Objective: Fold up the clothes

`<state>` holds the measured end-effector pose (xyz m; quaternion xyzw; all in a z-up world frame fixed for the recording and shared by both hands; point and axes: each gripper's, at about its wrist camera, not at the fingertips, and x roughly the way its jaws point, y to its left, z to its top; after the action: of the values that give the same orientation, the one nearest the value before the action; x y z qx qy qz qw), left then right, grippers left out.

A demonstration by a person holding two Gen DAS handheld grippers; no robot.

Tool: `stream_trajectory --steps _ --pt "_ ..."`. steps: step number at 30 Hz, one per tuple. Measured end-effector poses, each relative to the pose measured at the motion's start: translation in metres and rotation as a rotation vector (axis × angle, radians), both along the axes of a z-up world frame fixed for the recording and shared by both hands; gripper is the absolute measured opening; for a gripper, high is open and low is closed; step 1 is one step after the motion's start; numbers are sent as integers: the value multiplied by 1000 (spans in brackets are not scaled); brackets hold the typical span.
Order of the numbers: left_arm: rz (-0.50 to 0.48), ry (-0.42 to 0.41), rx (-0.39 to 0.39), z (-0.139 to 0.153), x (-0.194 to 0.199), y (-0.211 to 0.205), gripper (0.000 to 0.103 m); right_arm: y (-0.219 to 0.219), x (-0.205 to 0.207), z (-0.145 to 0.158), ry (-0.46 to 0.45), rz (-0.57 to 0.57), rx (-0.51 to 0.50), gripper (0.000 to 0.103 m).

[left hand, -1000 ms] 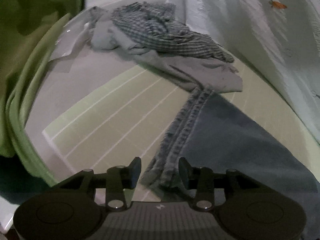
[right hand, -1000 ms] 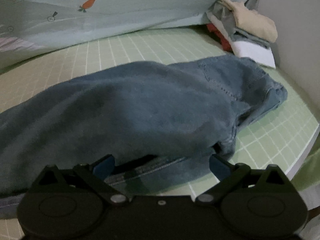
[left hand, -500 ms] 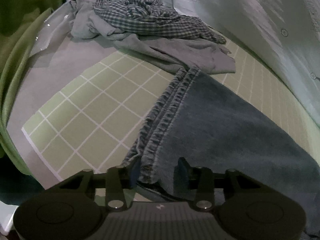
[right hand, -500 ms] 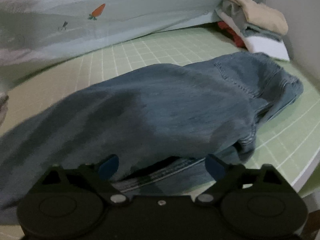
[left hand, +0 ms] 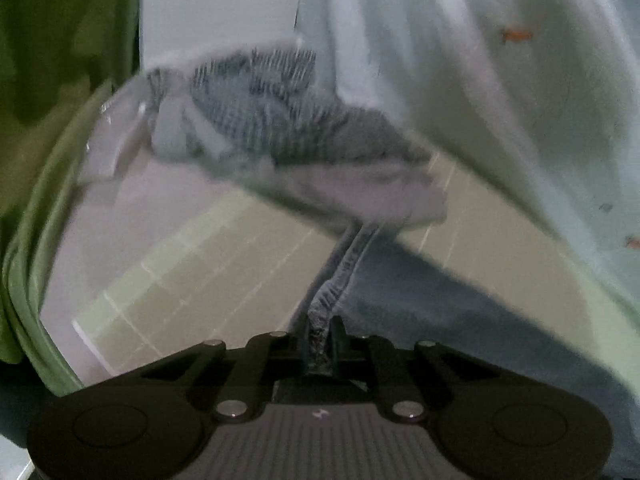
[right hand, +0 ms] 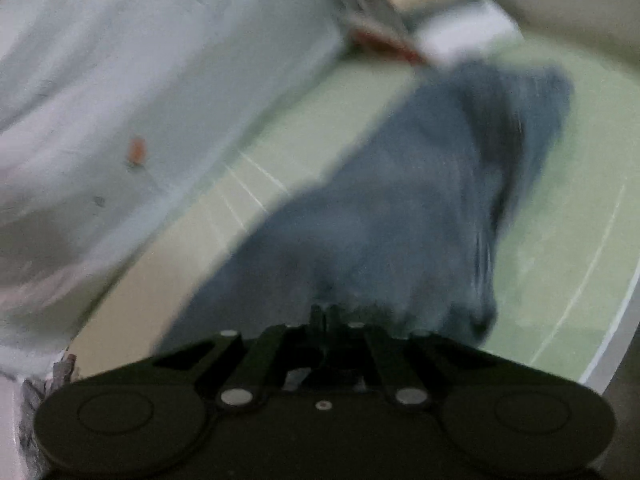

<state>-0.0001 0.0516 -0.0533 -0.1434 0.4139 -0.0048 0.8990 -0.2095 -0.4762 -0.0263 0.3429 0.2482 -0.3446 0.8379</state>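
A: Left gripper (left hand: 321,332) state?

B: Clenched on the hem of the jeans (left hand: 460,320). Frayed hem edge is pinched between the fingers at bottom centre of the left wrist view and runs up toward mid-frame.

A: Right gripper (right hand: 325,314)?

B: Fingers are pressed together at bottom centre of the right wrist view, with the jeans' (right hand: 420,208) denim bunched right at the tips. Grasping the jeans as far as the blur lets me read it.

A: Where do the jeans sit?

B: On the green grid mat (left hand: 192,264). In the left view they fill the lower right. In the right view they stretch from the gripper up to the upper right.

A: Anything else around?

B: Left view: crumpled checked shirt (left hand: 272,120) on top of a grey garment (left hand: 360,196), centre to upper left, just past the far end of the hem. Pale sheet with small orange prints (left hand: 500,80) fills the upper right. Green fabric (left hand: 36,120) runs down the left edge.

B: Right view: same pale sheet (right hand: 140,80) on the left, folded stack of clothes (right hand: 424,12) at the top, touching or just beside the jeans' far end, can't tell which. Both frames are motion-blurred.
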Motion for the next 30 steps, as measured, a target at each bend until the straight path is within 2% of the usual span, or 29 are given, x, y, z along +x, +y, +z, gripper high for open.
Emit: stream_trajectory --steps 1,3,6,7,8,9,11,12,13,15,17,19,23,26,30 --pt "0 -12 2 6 -2 2 11 -2 -3 3 -13 -9 6 1" --pt "-3 15 54 -2 -5 3 12 -4 -2 -9 92 17 -4 0" --pt "13 143 71 -38 0 5 17 -8 0 -27 253 54 -14 2" --pt "23 177 61 -45 2 7 20 -11 1 -43 316 40 25 2" --pt "31 185 58 -47 2 8 23 -12 -3 -53 331 32 66 3" --pt "40 169 58 -45 2 9 26 -7 -6 -53 314 26 70 7" --pt "55 139 61 -40 4 12 44 1 -12 -54 281 13 78 34" --pt "63 126 62 -38 7 14 48 3 -9 -53 286 20 65 58" --pt "66 119 59 -37 11 14 53 5 -6 -51 292 27 52 67" --pt "55 125 56 -38 25 15 58 10 1 -49 302 42 27 69" --pt "24 138 64 -41 39 12 68 14 7 -47 313 56 1 70" --pt "-3 151 69 -47 50 8 72 18 14 -45 323 70 -25 80" --pt "-31 189 51 -62 67 2 72 27 27 -41 344 98 -76 85" --pt "-39 209 47 -70 74 -1 72 33 36 -38 360 118 -114 94" --pt "-87 188 41 -71 75 -4 67 37 41 -43 373 106 -120 97"
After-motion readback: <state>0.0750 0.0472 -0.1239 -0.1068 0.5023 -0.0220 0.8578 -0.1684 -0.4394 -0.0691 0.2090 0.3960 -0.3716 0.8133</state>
